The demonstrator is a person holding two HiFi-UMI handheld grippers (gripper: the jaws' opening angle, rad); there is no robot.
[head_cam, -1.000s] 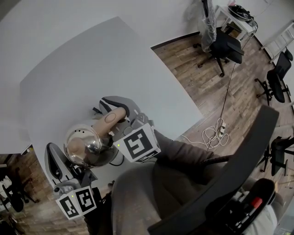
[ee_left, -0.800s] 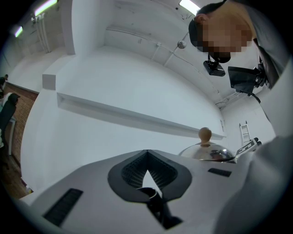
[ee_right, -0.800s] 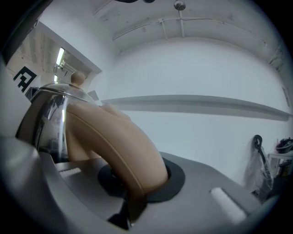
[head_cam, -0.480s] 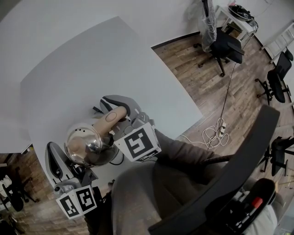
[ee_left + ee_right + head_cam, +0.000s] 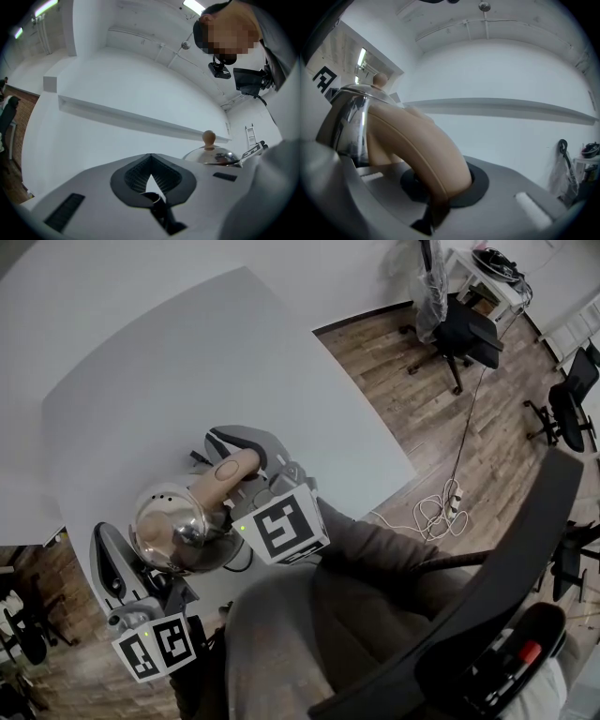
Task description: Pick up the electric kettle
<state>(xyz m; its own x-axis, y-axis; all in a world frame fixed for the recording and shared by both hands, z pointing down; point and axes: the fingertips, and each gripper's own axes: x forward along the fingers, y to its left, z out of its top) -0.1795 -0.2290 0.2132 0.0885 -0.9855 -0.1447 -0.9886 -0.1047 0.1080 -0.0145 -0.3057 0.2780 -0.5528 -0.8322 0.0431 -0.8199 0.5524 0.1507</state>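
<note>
Over a large white table (image 5: 187, 352), near its front edge, a shiny steel electric kettle (image 5: 169, 531) has its tan handle (image 5: 225, 476) clamped in the right gripper (image 5: 242, 454), while the left gripper (image 5: 111, 563), jaws together and empty, sits just beside it.

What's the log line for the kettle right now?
right hand-held gripper: shut on kettle handle | left hand-held gripper: shut, empty | kettle: upright
</note>
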